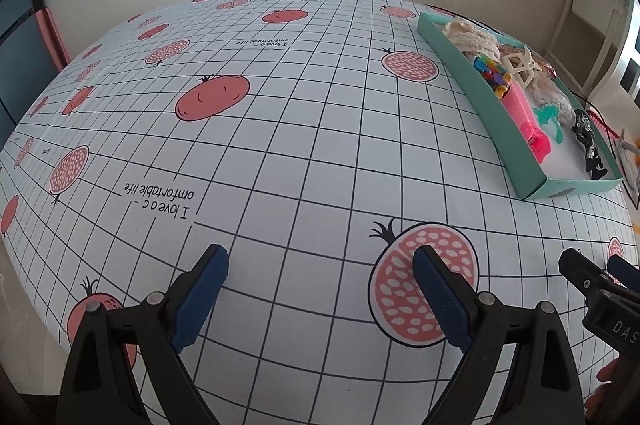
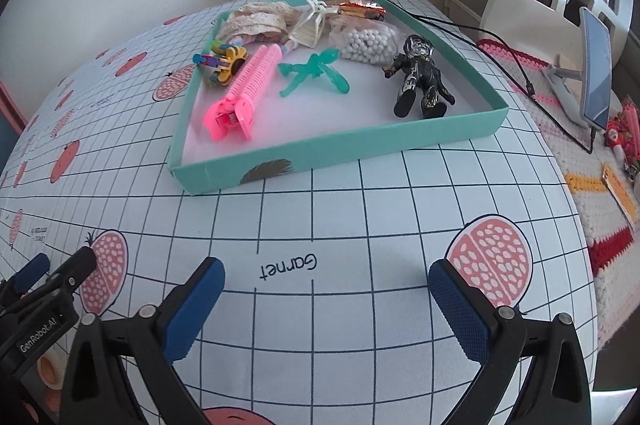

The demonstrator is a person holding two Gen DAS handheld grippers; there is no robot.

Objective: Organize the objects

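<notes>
Right wrist: both grippers — right gripper (image 2: 326, 301), left gripper (image 1: 320, 295) — wide open, empty; objects already sit in teal tray (image 2: 340, 149) ahead — bare counter (image 2: 360, 209), seemingly done.

The worktop (image 2: 320, 225) wore a white cloth ruled in a dark grid and printed with coral-pink pomegranates, whole and halved, with black lettering. The tray (image 2: 340, 153) was teal outside and white inside. In it lay a hot-pink hair clip (image 2: 244, 89), a translucent green figure (image 2: 312, 71), a black figure flecked with silver (image 2: 420, 77), a bag of white beads (image 2: 370, 41), a cream claw clip (image 2: 312, 23), cream lace (image 2: 260, 17) and a many-coloured toy (image 2: 220, 63). Each gripper (image 2: 326, 289) (image 1: 320, 285) was black with blue pads (image 2: 192, 309). A crocheted mat (image 2: 592, 193) showed pink, red, yellow and white stripes.
</notes>
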